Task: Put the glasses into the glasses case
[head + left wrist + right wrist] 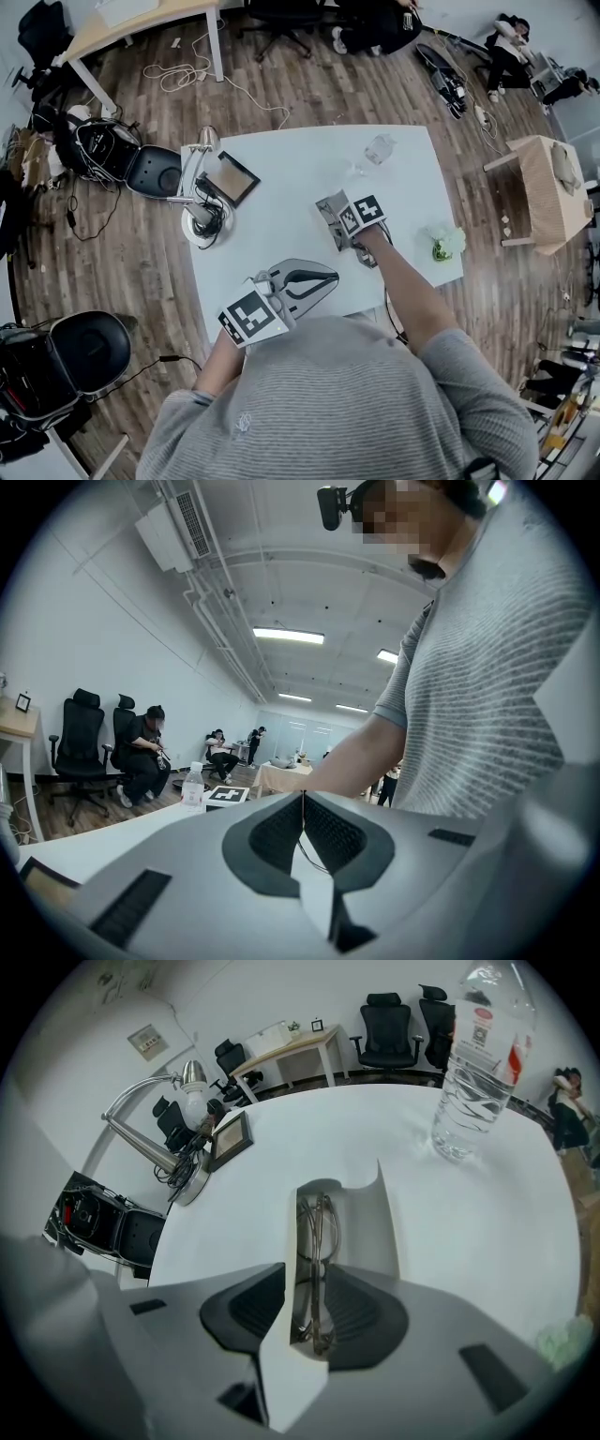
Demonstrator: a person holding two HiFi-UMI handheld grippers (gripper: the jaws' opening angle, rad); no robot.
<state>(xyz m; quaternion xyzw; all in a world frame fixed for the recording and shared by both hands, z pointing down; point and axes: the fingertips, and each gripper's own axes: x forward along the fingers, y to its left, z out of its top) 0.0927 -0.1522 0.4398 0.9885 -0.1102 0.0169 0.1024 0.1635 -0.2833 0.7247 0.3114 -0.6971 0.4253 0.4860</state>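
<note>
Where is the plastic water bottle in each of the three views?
Head view: the water bottle is above centre, near the far edge of the white table.
Left gripper view: small, low at left, on the white table.
Right gripper view: large, at upper right.
Shared landmark: the white table, seen in all three.

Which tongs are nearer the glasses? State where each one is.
Right. The right tongs straddle the glasses, jaws open on either side, not pressing them. The left tongs sit shut at the table's near edge, apart from them.
</note>
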